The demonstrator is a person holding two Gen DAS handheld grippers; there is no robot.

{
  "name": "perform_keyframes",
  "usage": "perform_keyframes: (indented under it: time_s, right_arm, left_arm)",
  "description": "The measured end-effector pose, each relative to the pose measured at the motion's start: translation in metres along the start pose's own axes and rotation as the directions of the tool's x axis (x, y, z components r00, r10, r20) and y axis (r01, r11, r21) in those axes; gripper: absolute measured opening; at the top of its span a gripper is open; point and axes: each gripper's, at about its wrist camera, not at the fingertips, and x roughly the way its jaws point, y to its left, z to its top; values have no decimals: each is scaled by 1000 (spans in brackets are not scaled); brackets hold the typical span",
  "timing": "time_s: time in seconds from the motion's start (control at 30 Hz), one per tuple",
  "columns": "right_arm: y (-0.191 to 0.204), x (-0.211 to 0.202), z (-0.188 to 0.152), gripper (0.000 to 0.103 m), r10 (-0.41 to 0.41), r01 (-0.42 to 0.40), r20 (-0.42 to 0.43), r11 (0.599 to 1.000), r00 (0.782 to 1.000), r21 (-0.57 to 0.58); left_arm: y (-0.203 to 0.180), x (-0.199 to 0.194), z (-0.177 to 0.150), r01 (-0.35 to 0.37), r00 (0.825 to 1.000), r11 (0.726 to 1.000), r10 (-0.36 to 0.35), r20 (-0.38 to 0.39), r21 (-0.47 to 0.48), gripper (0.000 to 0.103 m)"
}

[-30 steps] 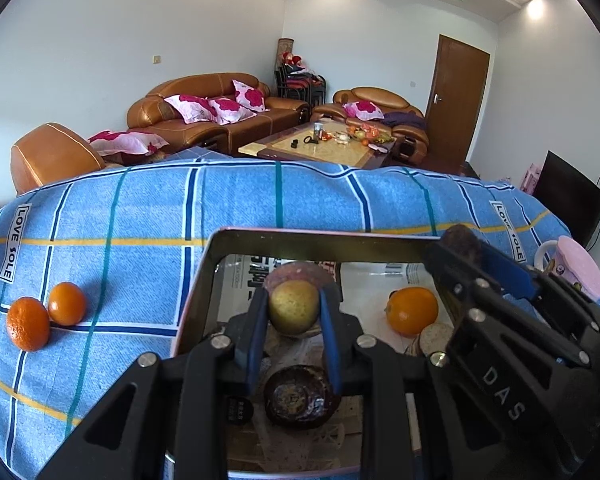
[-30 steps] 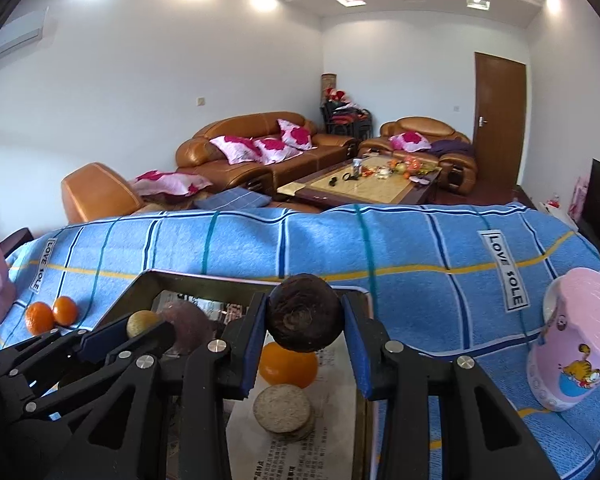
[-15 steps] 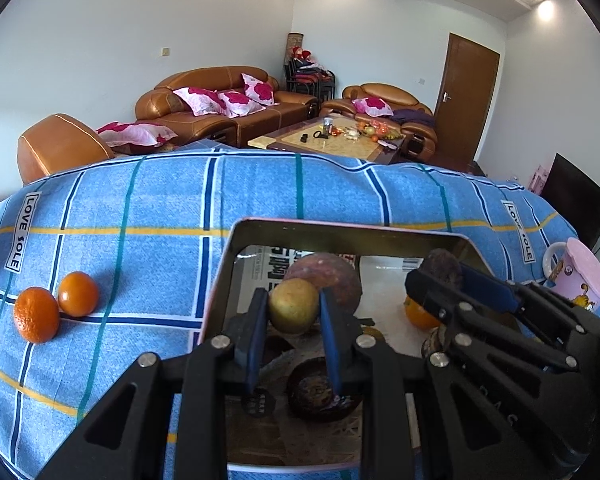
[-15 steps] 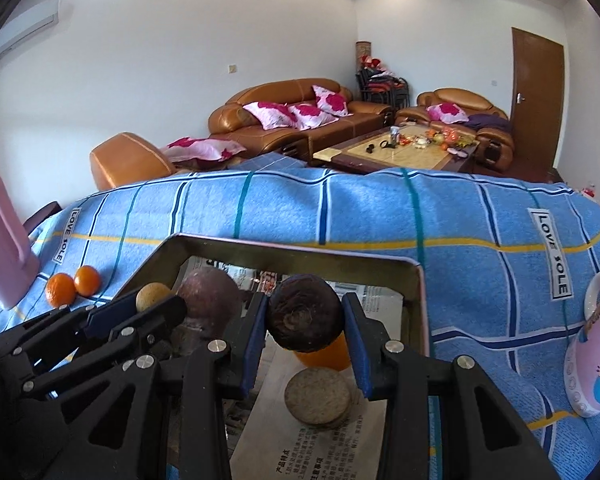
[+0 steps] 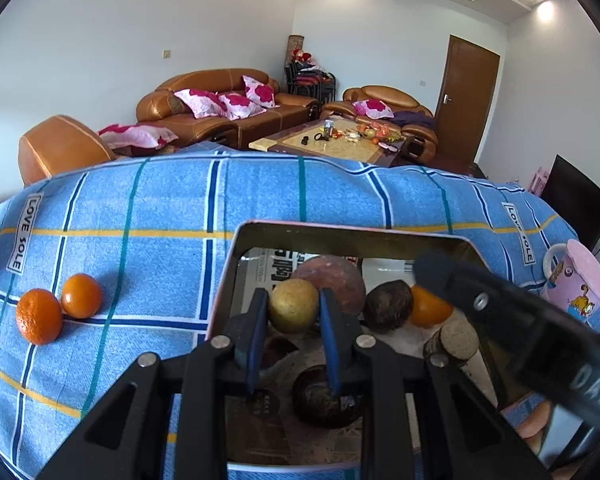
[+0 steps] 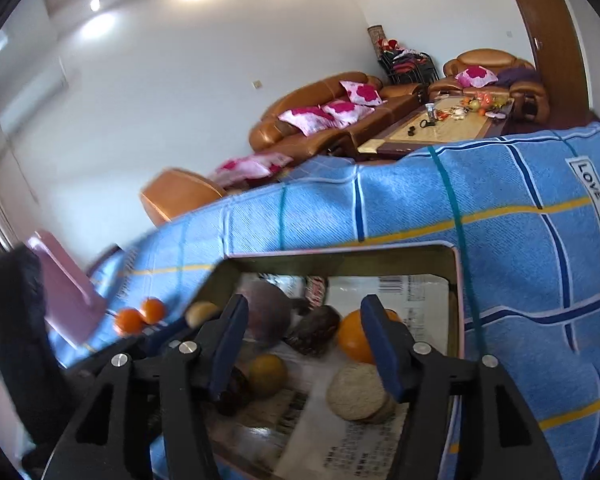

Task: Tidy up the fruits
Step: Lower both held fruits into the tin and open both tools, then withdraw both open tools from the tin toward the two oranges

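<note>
A metal tray [image 5: 340, 232] lined with newspaper sits on the blue plaid cloth. My left gripper [image 5: 294, 316] is shut on a yellow-green fruit [image 5: 293, 306] and holds it above the tray. In the tray lie a large purple-brown fruit [image 5: 332, 276], a dark brown fruit [image 5: 388, 306], an orange [image 5: 428, 308], round crackers [image 5: 458, 340] and another dark fruit [image 5: 320, 396]. My right gripper [image 6: 304, 344] is open and empty above the tray [image 6: 456, 280], over the dark brown fruit [image 6: 314, 334] and next to the orange [image 6: 354, 340].
Two oranges [image 5: 56, 312] lie on the cloth left of the tray. A pink mug [image 5: 576, 284] stands at the right. A pink box [image 6: 68, 292] stands at the left in the right wrist view. Sofas and a coffee table are beyond the table's far edge.
My right gripper has opened and let go of the dark brown fruit, which now lies in the tray. The right gripper has tilted and pulled back. The left gripper still holds its fruit.
</note>
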Motion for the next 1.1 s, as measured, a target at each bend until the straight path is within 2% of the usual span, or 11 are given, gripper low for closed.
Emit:
perform_keyframes:
  time_s: [0.1,0.13,0.2,0.23,0.27,0.43,0.67,0.77,0.87,0.93,1.1]
  right_arm:
    - [6,-13,1,61,-68,70,88,997,994,-25]
    - [7,-19,1,61,-105,110,118,994,987,-30]
    - [7,-25,2,61,-153,160,154,987,976,-32]
    - [7,-28,2,61,-172,179,167,983,971,-28]
    - [6,-30,3,61,-177,184,172,983,969,-25]
    - [5,-40,2,61,-224,232,216,973,950,-14]
    - [14,-51,-3,61,-281,306,300,951,912,-38]
    - [23,-52,-7,61,-287,325,313,942,906,-78]
    - [30,-53,-11,61,-288,336,315,935,904,-110]
    - [36,-59,-15,61,-296,357,345,926,891,-127]
    - [40,-67,-21,61,-313,378,359,917,880,-126]
  left_arm:
    - [-7,-2,0,-11,1000,1000,10,16,22,28]
    - [-8,-3,0,-27,999,999,26,21,25,32]
    - [-8,-5,1,-46,999,999,45,30,27,50]
    - [-9,-6,0,-57,998,998,56,39,28,65]
    - [-9,-8,0,-63,997,998,61,48,29,68]
    - [-15,-18,-3,-102,990,993,96,105,59,100]
    - [-16,-35,-7,-143,972,989,133,194,41,103]
    - [-14,-45,-12,-145,966,989,137,219,21,103]
    - [-15,-51,-15,-155,963,988,147,226,19,103]
    - [-16,-54,-17,-153,963,988,144,228,23,103]
    - [-16,-61,-22,-160,961,987,150,231,24,103]
